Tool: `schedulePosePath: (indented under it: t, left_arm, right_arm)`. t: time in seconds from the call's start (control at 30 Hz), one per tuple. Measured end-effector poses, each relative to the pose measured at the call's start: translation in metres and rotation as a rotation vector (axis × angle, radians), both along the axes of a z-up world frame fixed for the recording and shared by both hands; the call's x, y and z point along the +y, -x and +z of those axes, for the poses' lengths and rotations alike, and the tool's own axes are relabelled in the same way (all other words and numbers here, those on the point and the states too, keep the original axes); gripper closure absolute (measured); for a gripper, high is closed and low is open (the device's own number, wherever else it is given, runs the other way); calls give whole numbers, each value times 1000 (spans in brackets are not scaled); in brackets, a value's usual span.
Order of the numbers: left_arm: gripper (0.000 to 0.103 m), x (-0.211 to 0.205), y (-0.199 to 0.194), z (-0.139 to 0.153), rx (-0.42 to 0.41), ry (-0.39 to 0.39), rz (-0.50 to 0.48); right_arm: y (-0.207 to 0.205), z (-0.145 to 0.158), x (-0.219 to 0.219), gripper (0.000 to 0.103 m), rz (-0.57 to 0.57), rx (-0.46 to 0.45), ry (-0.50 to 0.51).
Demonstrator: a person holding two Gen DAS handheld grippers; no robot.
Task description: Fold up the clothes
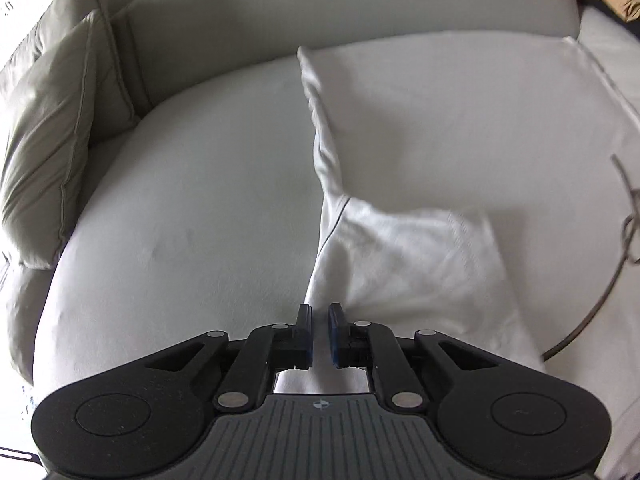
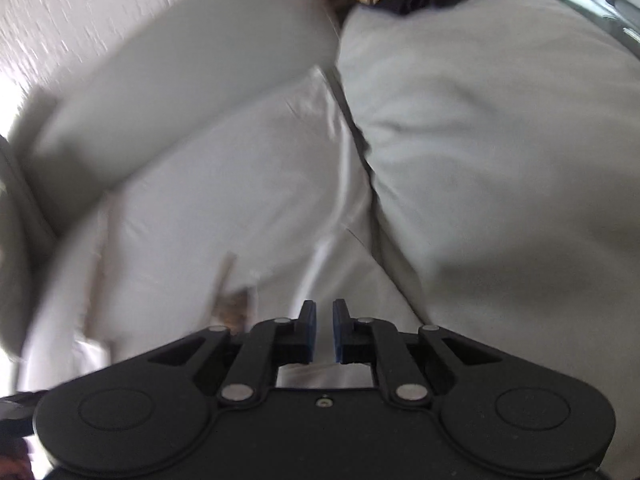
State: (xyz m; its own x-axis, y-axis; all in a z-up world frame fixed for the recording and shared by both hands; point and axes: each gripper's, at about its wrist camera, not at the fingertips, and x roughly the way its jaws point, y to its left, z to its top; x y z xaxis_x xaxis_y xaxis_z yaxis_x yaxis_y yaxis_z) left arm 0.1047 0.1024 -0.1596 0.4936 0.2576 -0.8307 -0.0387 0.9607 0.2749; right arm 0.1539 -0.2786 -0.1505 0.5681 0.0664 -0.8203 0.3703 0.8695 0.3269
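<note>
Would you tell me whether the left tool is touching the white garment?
Touching: in the left wrist view, the left tool pinches a fold of the white garment.

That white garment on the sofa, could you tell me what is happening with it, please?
A person is folding the white garment on a light grey sofa with two handheld grippers. The left gripper is pinched shut on a fold of the cloth. The right gripper is nearly closed over another part, though blur hides whether it grips.
</note>
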Motion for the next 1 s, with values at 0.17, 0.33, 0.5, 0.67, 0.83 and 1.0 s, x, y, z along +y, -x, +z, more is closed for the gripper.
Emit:
schedulePosePath:
  t: [0.17, 0.33, 0.5, 0.67, 0.83, 1.0]
  left_arm:
    - [94, 8, 22, 6, 4, 20, -14]
    - [94, 17, 43, 13, 3, 78, 15]
    - [85, 26, 77, 32, -95, 154, 47]
    - [89, 38, 77, 33, -118, 244, 109]
    - [85, 21, 61, 22, -25, 167, 70]
    - [81, 18, 63, 17, 44, 94, 76]
  right_arm:
    - [21, -9, 4, 92, -6, 84, 81]
    - [59, -4, -2, 89, 2, 128, 102]
    - [90, 21, -15, 84, -27, -1, -1]
    - [94, 27, -12, 84, -15, -16, -9]
    - [84, 16, 7, 84, 45, 74, 52]
    - [87, 8, 14, 77, 76, 167, 105]
